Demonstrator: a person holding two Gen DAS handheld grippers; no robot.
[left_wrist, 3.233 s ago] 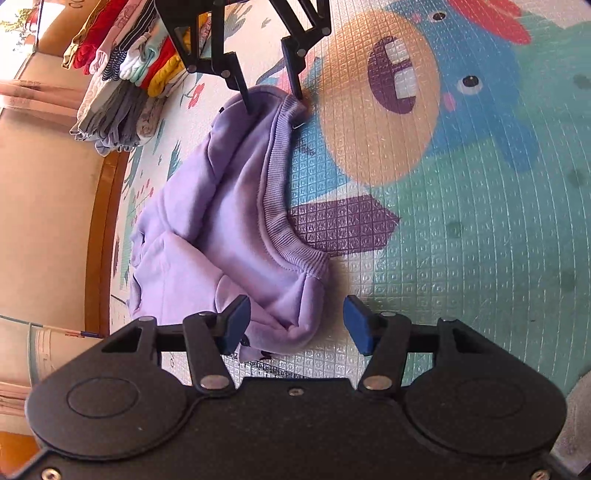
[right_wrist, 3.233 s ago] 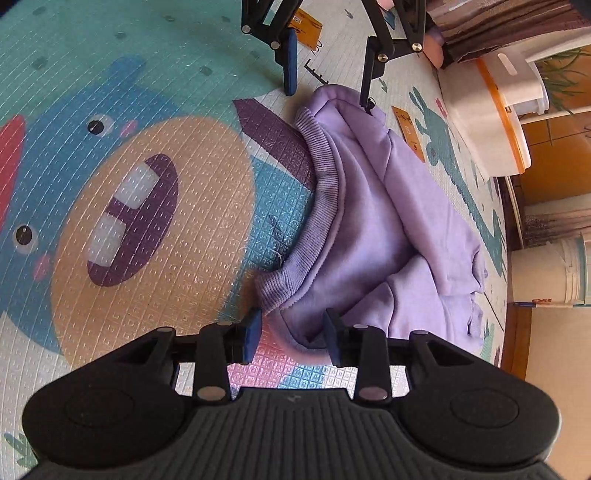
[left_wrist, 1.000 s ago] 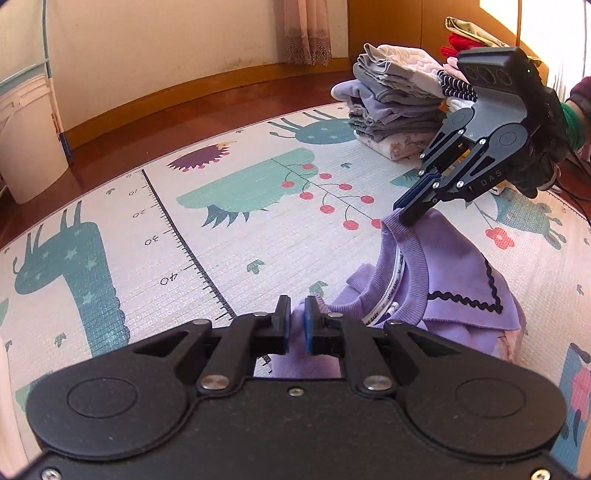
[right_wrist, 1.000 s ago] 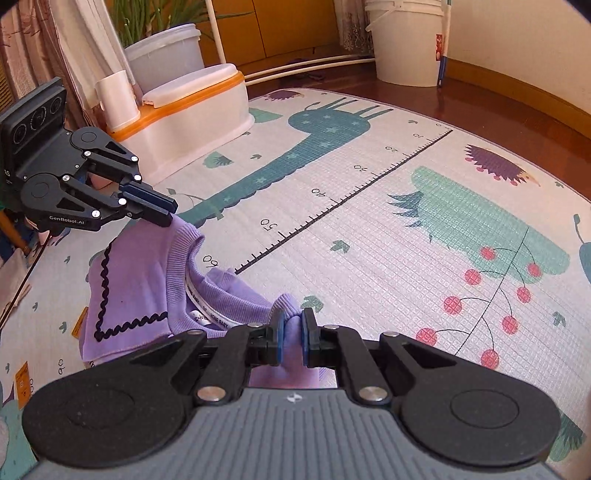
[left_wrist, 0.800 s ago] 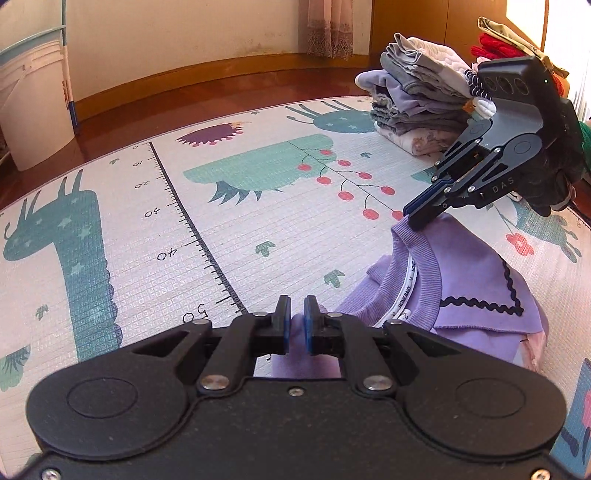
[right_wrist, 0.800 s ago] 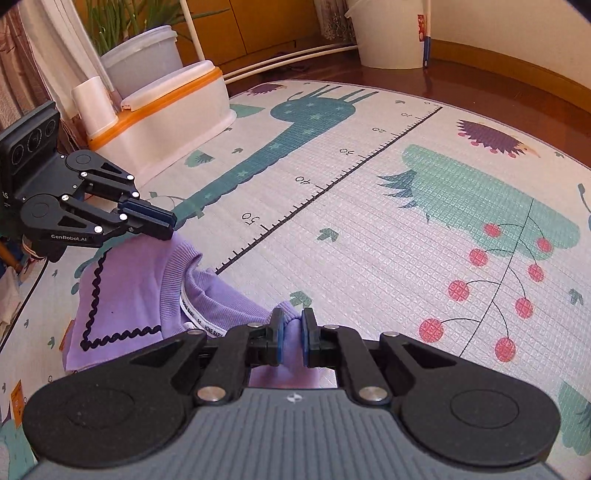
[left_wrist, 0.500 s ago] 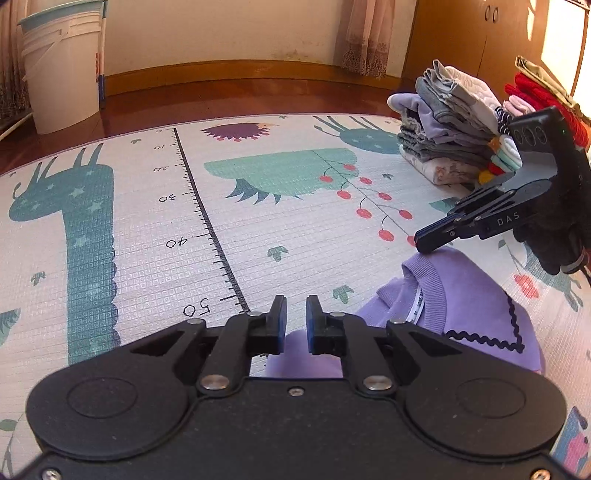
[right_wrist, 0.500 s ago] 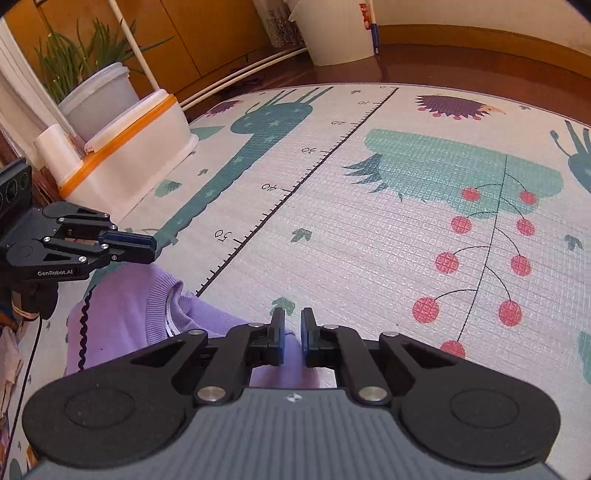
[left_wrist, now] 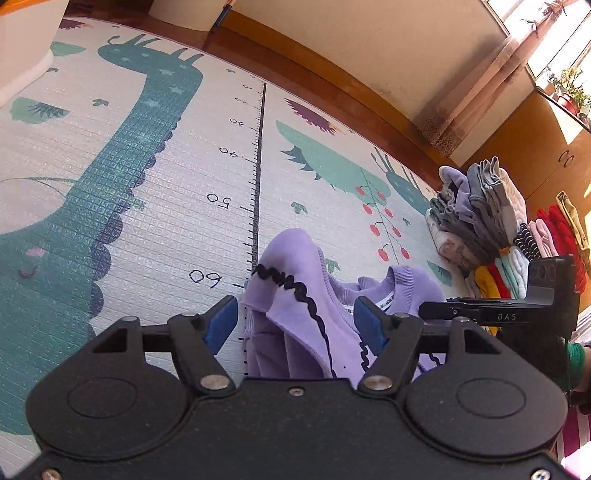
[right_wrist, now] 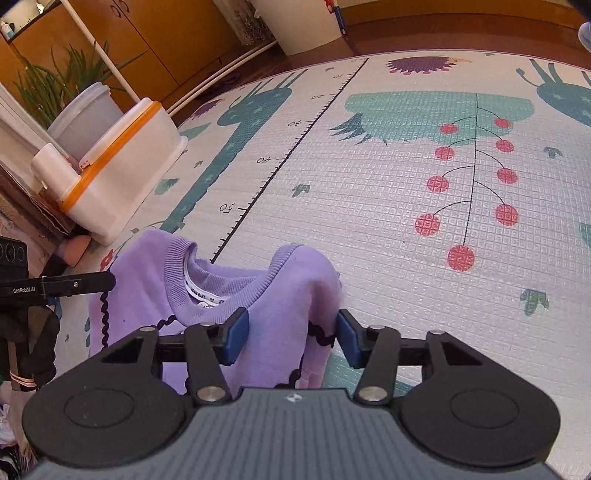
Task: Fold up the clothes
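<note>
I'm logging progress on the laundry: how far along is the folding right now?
Done: a stack of folded clothes sits at the edge of the printed play mat. In hand: the purple sweatshirt with black wavy trim lies neck-up on the mat, rumpled, and both the left gripper and right gripper are open over it. Left: folding this sweatshirt and adding it to the stack.

Bright daylight glares from the window (left_wrist: 554, 33) at upper right; both fisheye views bend strongly at the edges.
</note>
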